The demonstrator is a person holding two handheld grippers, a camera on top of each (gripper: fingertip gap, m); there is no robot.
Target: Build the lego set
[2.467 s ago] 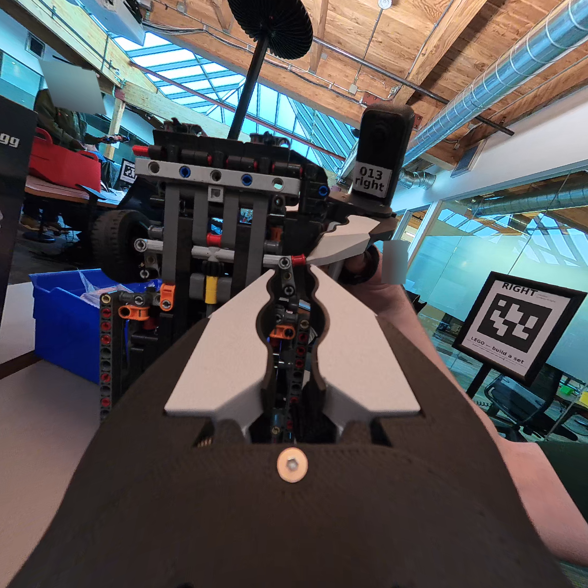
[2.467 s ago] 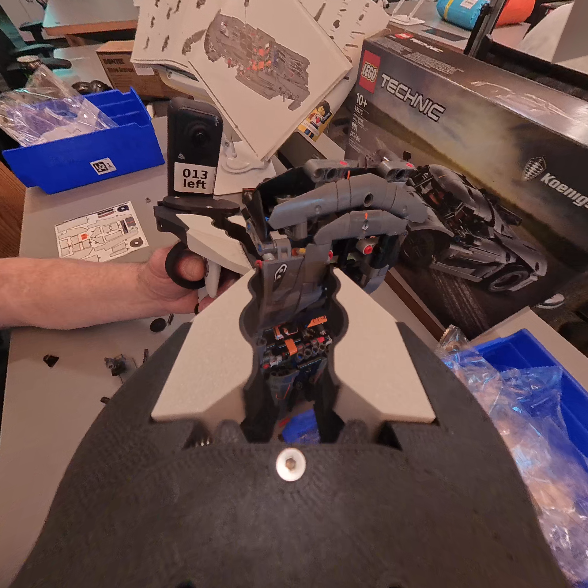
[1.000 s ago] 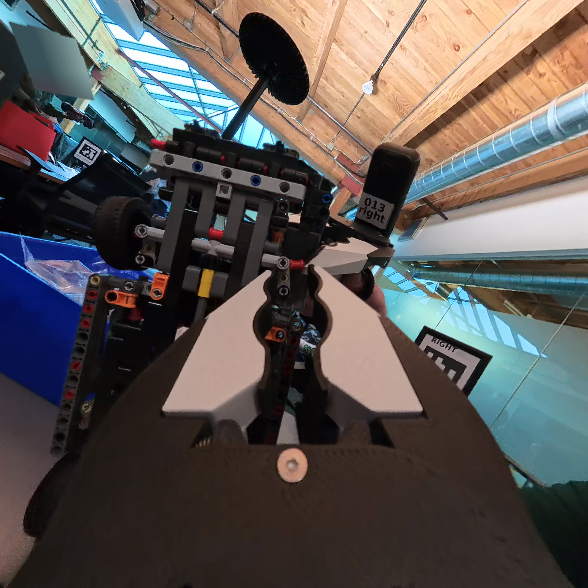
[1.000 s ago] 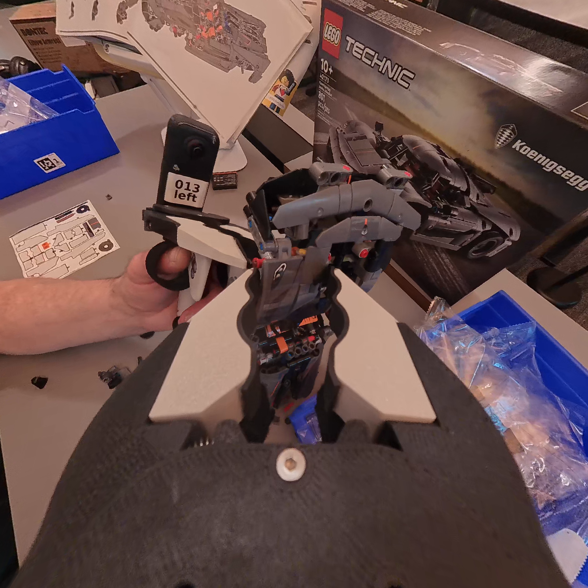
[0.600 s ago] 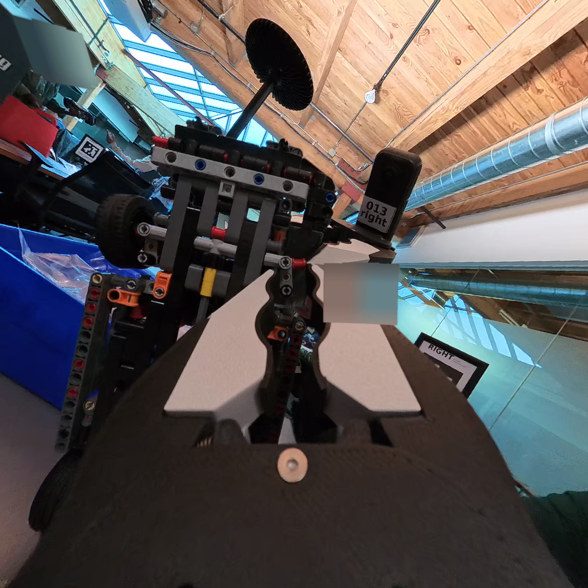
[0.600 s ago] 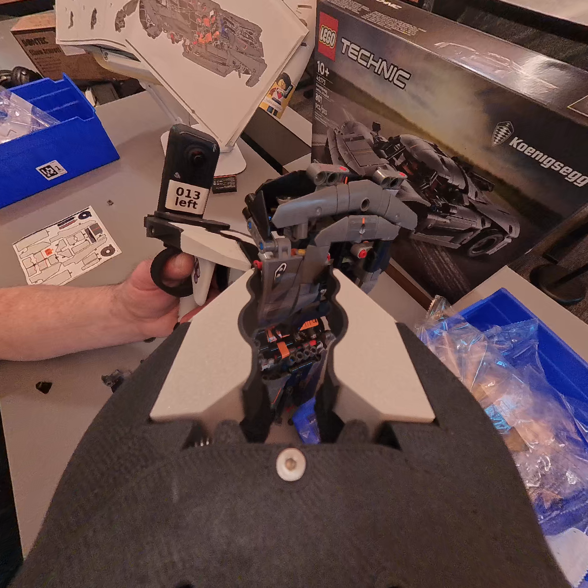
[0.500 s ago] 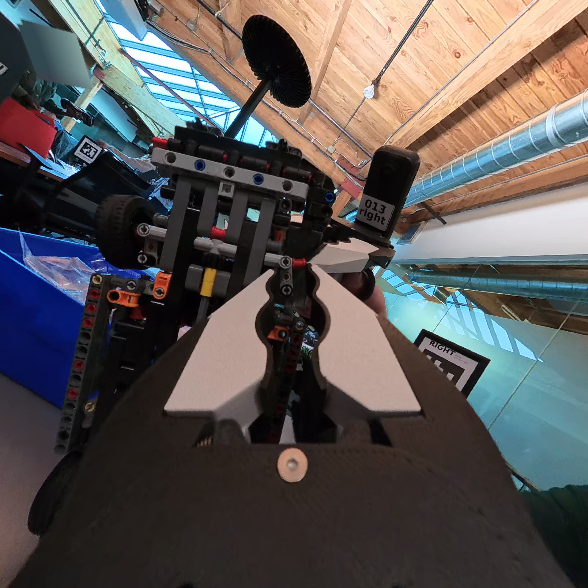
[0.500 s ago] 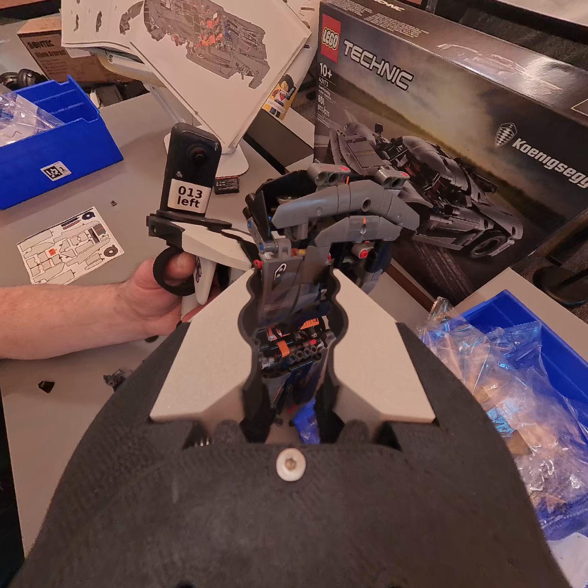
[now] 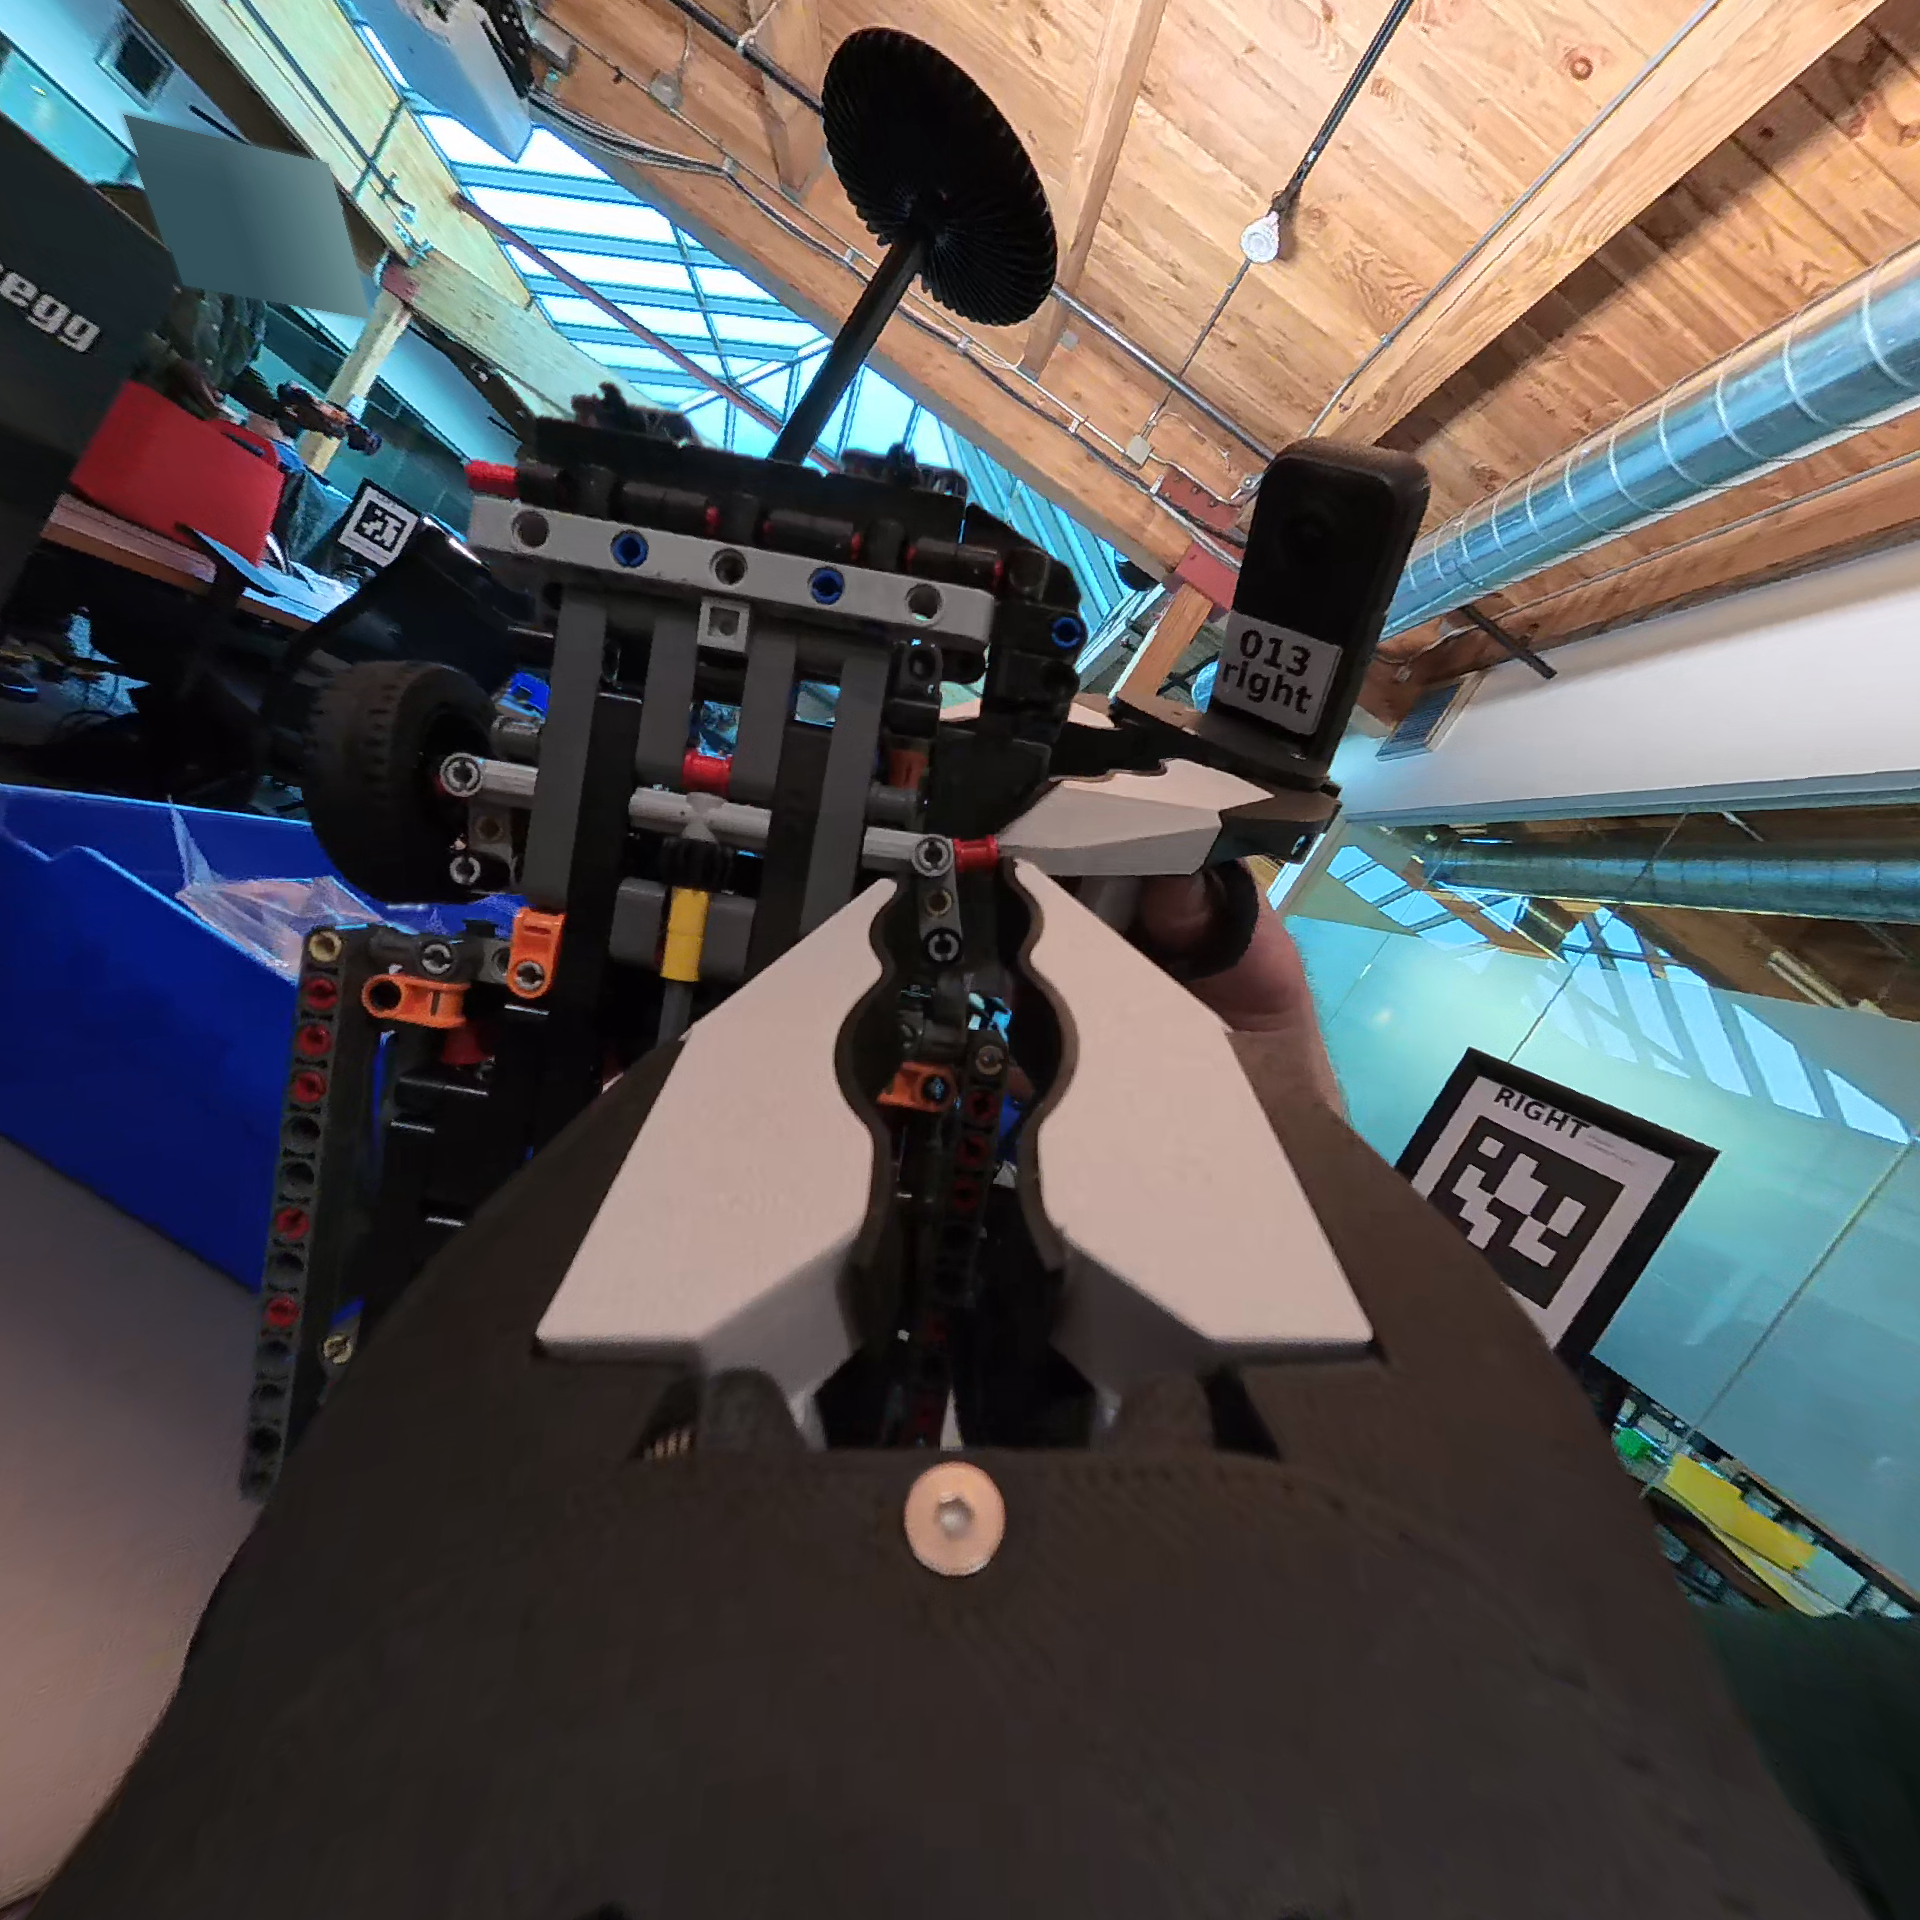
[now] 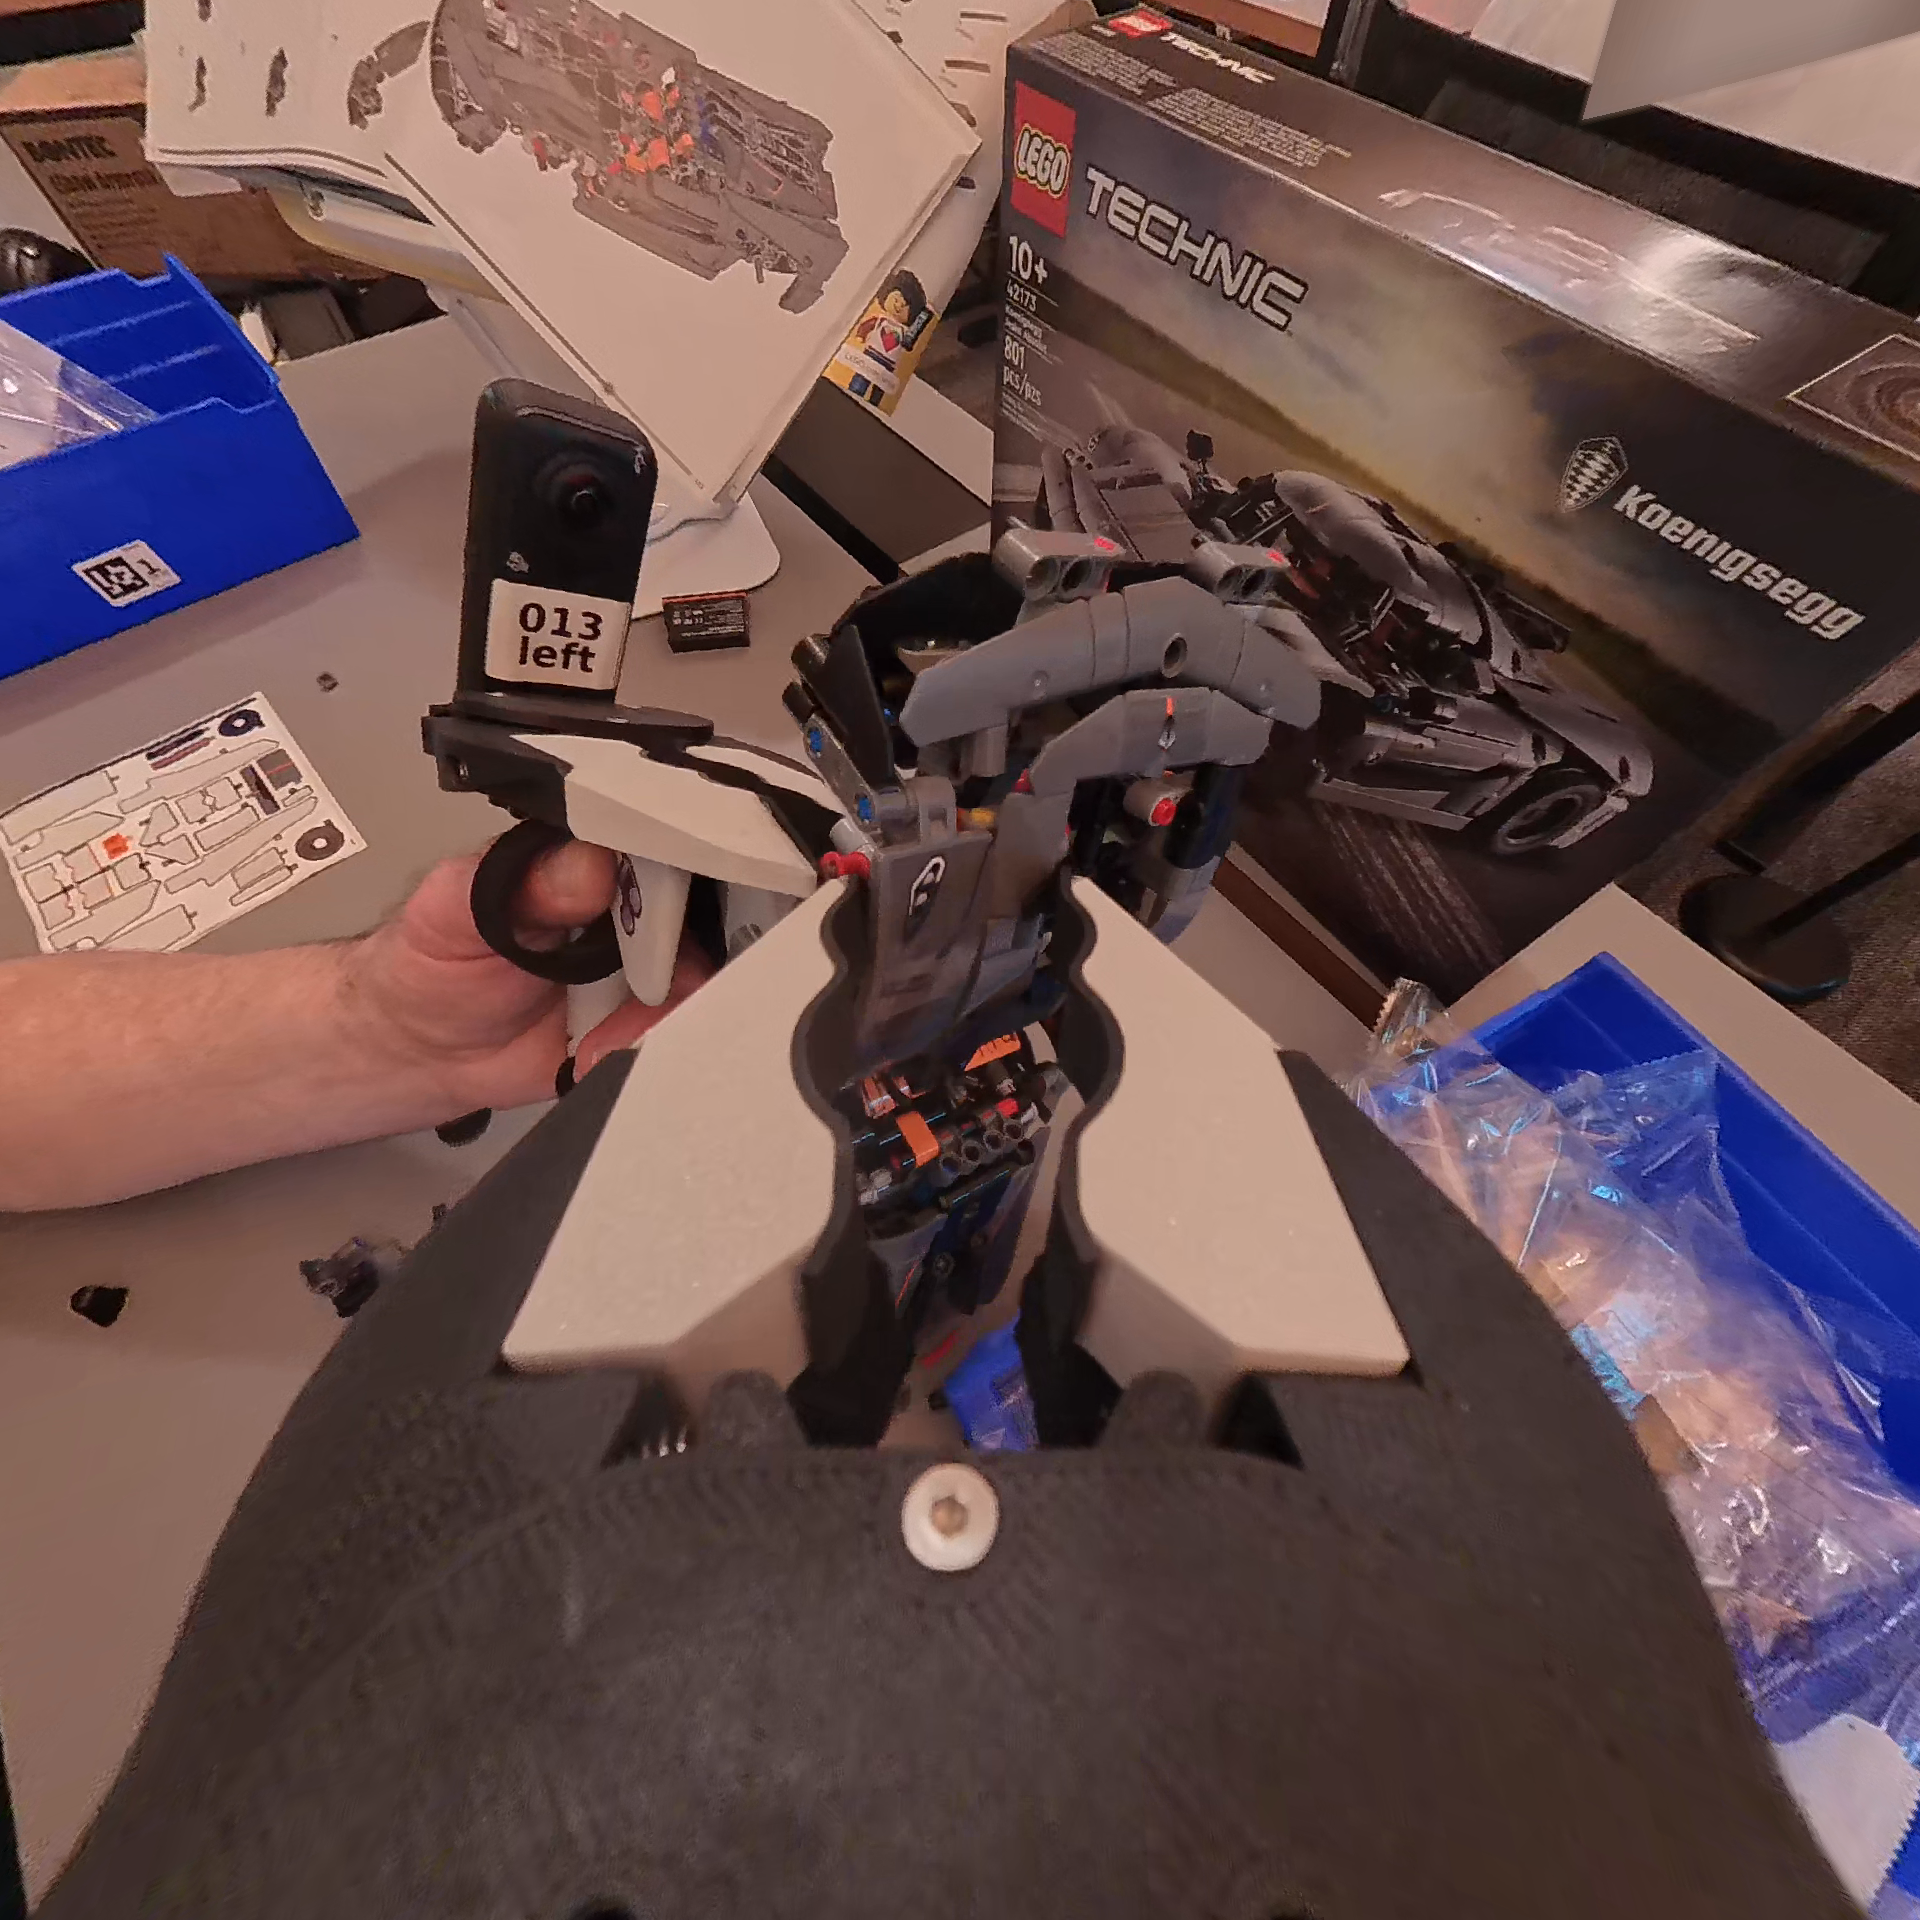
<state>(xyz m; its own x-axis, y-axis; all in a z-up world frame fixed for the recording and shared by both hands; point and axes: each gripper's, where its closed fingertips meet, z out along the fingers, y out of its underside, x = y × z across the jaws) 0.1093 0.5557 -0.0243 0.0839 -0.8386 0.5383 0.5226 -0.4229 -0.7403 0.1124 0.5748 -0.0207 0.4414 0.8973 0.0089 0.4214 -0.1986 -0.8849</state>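
Both grippers, left gripper (image 9: pixel 940 904) and right gripper (image 10: pixel 961 894), jaws clamped on the car model (image 10: pixel 1091 686) above the desk (image 10: pixel 343 499); twisting could pop panels loose.

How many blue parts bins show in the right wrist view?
2. One blue bin sits at the far left of the table, another blue bin at the right edge holds clear plastic bags. More may lie out of frame.

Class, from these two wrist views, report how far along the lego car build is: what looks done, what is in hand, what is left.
Done: the car model has a beam chassis, axles, one wheel and grey body panels.

In hand: the left tool and the right tool both grip it, held above the table.

Left: loose parts, bagged pieces in the blue bin, and the sticker sheet.
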